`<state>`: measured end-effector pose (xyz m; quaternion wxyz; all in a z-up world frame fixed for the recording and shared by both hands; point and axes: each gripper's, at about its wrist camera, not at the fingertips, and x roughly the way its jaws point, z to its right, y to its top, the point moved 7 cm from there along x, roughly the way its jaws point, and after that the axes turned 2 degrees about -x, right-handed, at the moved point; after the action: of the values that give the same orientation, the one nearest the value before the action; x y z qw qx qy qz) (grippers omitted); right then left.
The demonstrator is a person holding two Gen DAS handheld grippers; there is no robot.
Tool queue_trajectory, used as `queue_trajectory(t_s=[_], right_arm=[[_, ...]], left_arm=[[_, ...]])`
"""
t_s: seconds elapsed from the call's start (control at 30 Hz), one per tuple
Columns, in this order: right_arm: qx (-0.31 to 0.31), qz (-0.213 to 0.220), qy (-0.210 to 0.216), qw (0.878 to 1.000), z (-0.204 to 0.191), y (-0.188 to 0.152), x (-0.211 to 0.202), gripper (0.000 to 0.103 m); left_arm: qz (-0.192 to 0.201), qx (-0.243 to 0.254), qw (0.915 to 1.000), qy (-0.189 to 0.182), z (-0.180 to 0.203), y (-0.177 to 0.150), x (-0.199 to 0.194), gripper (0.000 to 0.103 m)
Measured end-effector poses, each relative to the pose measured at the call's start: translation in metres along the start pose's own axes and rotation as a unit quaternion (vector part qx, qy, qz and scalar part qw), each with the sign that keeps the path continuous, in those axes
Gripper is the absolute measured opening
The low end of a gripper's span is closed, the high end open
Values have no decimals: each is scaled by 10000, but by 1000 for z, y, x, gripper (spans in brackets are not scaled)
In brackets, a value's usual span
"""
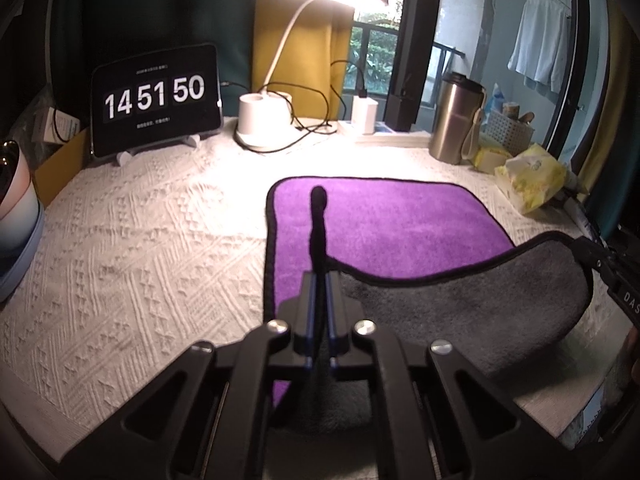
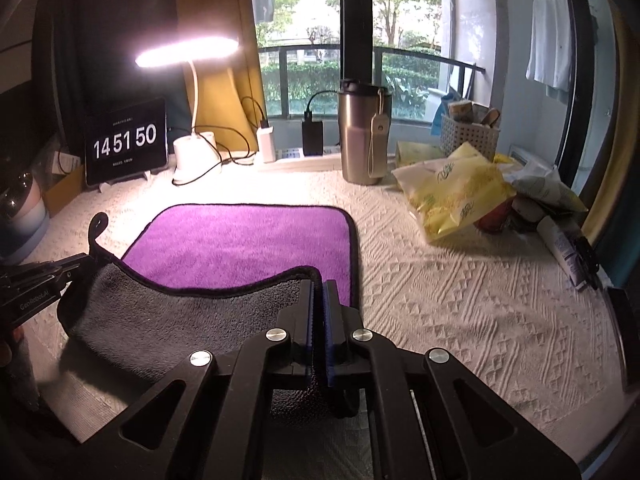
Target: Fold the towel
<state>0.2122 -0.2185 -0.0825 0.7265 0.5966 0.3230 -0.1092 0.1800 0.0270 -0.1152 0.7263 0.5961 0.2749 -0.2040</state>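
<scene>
One towel (image 2: pixel 244 244); two grippers (image 1: pixel 320 276) (image 2: pixel 319 284); one lamp (image 2: pixel 188 52); one tumbler (image 2: pixel 362 136); one tablet (image 1: pixel 156 100).

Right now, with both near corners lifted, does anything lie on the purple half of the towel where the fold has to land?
Nothing visible does. The towel shows a bare purple face up to its far edge. The left gripper and right gripper are each shut on a near corner. The steel tumbler and yellow bag sit off the towel.
</scene>
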Motion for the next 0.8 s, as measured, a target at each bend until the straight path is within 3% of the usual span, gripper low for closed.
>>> queue_trajectory(t_s=[0.8], right_arm=[[-38,543,-42,9985,5,42,-12,5]], left_arm=[[596,-43,9982,39,-4,50,-17,4]])
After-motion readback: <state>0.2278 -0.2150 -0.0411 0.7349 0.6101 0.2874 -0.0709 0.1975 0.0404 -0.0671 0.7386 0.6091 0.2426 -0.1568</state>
